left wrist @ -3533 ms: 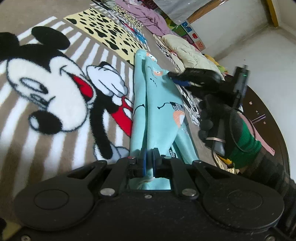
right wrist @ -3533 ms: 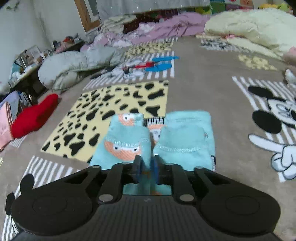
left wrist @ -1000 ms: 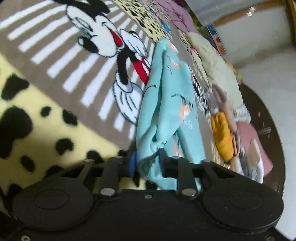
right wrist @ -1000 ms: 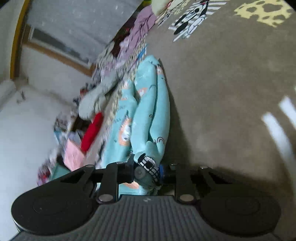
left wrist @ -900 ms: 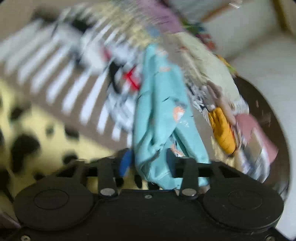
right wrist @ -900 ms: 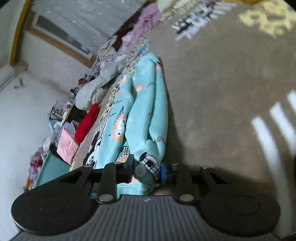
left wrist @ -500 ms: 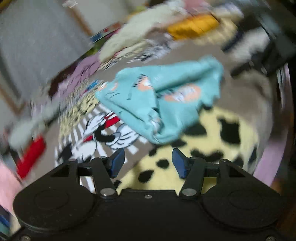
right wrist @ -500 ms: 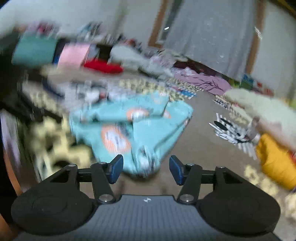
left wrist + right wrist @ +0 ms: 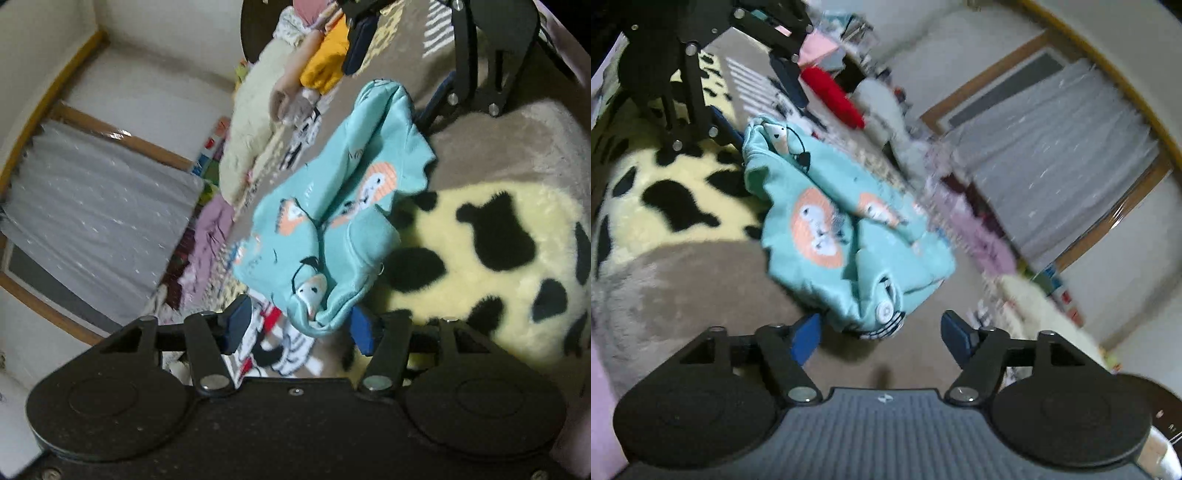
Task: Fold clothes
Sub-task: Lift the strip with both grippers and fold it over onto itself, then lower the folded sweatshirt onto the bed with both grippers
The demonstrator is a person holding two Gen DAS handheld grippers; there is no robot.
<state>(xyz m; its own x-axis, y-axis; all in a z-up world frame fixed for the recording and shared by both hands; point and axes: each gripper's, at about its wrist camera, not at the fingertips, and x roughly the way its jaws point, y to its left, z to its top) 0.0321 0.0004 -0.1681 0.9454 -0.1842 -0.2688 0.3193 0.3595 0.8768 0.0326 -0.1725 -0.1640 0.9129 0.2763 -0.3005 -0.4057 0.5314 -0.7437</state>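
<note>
A teal children's garment (image 9: 340, 206) with orange animal prints lies bunched on the carpet, partly on a yellow patch with black spots. My left gripper (image 9: 299, 325) is open, its blue pads either side of the garment's near end, not gripping it. In the right wrist view the same garment (image 9: 834, 229) lies ahead of my right gripper (image 9: 881, 330), which is open with the garment's near edge between its pads. Each gripper shows at the top of the other's view: the right one (image 9: 480, 55), the left one (image 9: 683, 74).
The carpet's yellow spotted patch (image 9: 498, 266) lies beside the garment. A cream quilt (image 9: 251, 122), a yellow garment (image 9: 325, 66) and purple bedding (image 9: 210, 236) lie beyond. A red item (image 9: 831, 96) and other clothes lie at the back. A grey curtain (image 9: 1052, 155) covers the wall.
Both grippers have opened and let go of the teal garment, which now lies bunched on the carpet. Both have swung round and now face each other across it.
</note>
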